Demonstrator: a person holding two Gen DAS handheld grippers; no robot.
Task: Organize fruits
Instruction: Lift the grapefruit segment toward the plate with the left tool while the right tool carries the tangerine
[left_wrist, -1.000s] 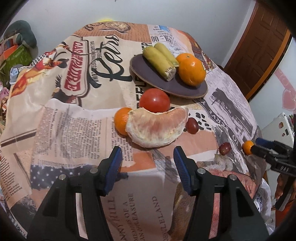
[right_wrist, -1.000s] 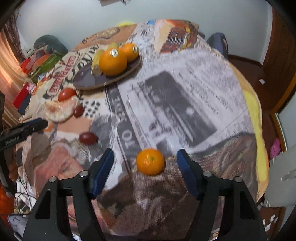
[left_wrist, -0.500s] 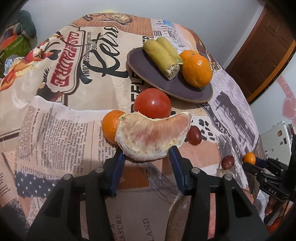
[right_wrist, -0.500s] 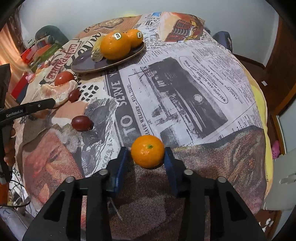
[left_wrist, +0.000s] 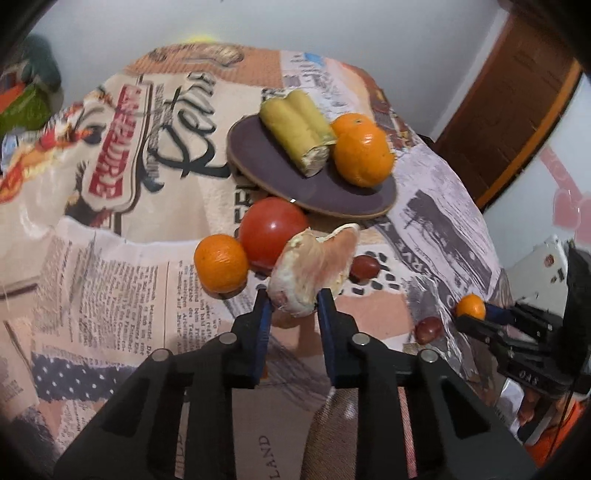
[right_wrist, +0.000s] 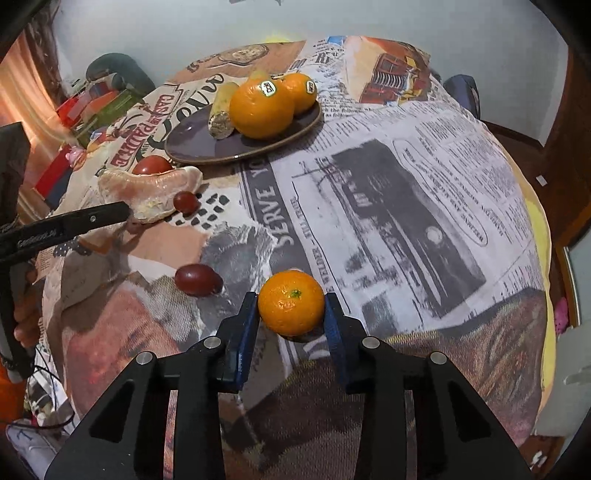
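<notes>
Peeled citrus segment (left_wrist: 314, 269) is clamped betw. L gripper (left_wrist: 291, 306) fingers, tilted off the cloth; small mandarin (right_wrist: 291, 302) is pinched in R gripper (right_wrist: 290, 314) near the table's front edge. Beyond, tomato (left_wrist: 271, 230) and grapes (right_wrist: 197, 279) are seen, then plate (right_wrist: 192, 142) w/ bare room on its left.
</notes>
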